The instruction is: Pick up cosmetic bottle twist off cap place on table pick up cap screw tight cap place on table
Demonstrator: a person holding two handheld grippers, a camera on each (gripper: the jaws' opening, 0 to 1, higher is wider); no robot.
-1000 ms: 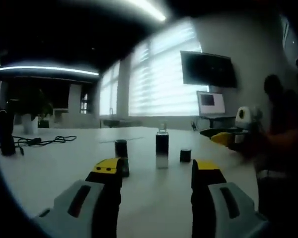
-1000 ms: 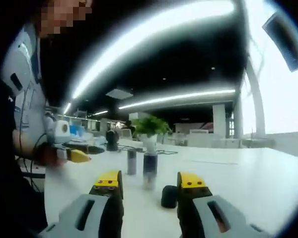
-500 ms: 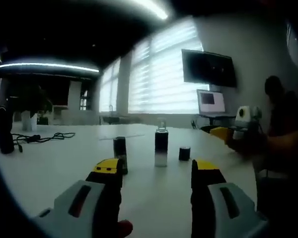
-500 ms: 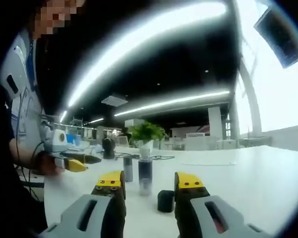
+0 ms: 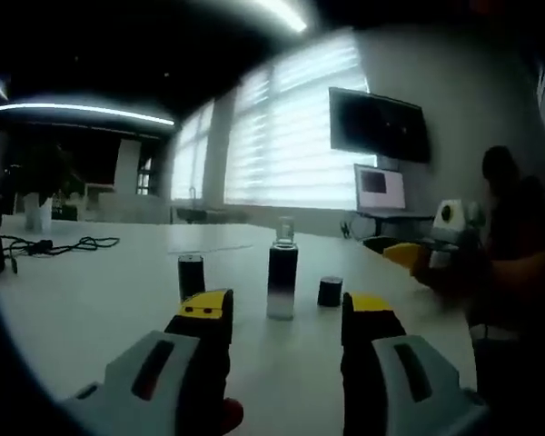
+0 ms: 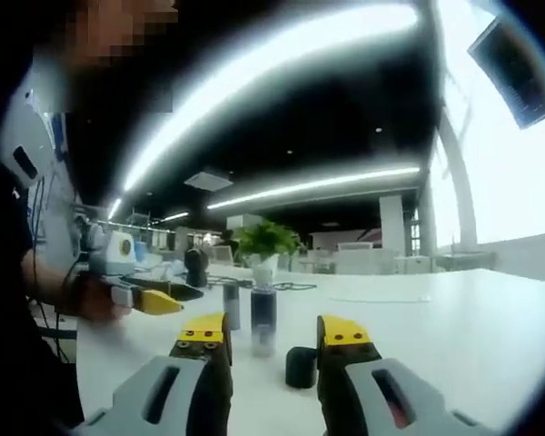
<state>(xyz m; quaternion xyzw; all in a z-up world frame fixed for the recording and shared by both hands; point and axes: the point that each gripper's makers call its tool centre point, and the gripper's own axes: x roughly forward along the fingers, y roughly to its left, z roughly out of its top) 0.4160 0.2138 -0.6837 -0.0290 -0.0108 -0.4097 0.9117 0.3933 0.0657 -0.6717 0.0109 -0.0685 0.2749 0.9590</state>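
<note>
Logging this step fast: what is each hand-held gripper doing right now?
Left hand-held gripper: open, holding nothing, bottle beyond its tips.
Right hand-held gripper: open, holding nothing, cap between its jaws.

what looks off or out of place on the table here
Only the bottle: it stands upright with its neck bare, and its black cap sits apart on the table. A second dark bottle is upright too. Nothing looks spilled or tipped.

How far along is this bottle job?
Looks done: the bottle stands uncapped on the table, its black cap beside it. In hand: nothing; the left gripper and the right gripper are both open, with the cap just ahead of the right one. Left: pick up cap, screw tight, set down.
</note>
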